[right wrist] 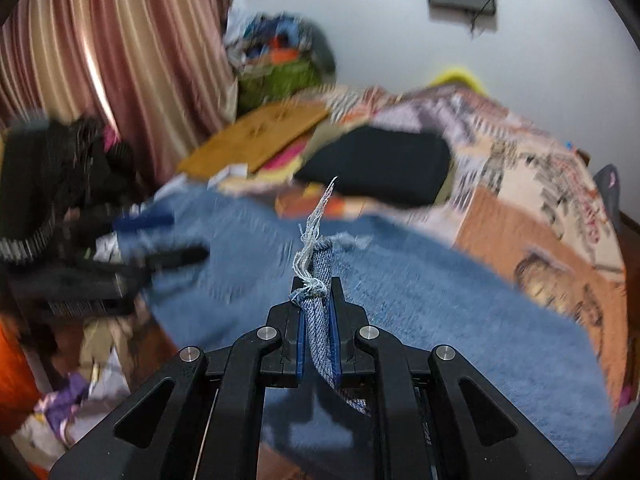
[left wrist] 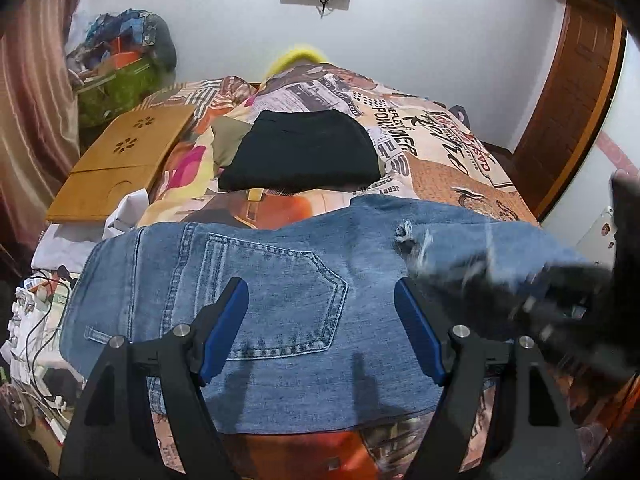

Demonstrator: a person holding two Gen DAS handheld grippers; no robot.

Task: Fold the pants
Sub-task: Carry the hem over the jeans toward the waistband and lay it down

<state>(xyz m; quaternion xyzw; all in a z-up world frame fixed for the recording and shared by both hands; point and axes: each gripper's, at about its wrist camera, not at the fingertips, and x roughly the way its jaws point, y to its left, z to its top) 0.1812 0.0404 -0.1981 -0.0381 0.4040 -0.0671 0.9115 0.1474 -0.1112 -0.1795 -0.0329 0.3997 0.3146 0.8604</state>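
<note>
Blue denim jeans (left wrist: 280,248) lie spread across the bed, back pocket (left wrist: 280,292) facing up. My left gripper (left wrist: 320,292) hovers over that pocket, open, its blue pads (left wrist: 228,328) wide apart with nothing pinched between them. My right gripper (right wrist: 316,284) is shut on a frayed leg hem (right wrist: 318,256) of the jeans (right wrist: 440,300), threads sticking up past the tips. In the left wrist view the right gripper (left wrist: 560,292) is a dark blur at the right over the frayed end. In the right wrist view the left gripper (right wrist: 160,240) shows blurred at the left.
A folded black garment (left wrist: 300,152) lies farther back on the patterned bedspread (left wrist: 460,152). A wooden lap tray (left wrist: 120,160) sits at the left edge of the bed. Cables and clutter (left wrist: 36,320) lie below left, a green bag (left wrist: 116,88) in the corner, and a curtain (right wrist: 100,40) beside it.
</note>
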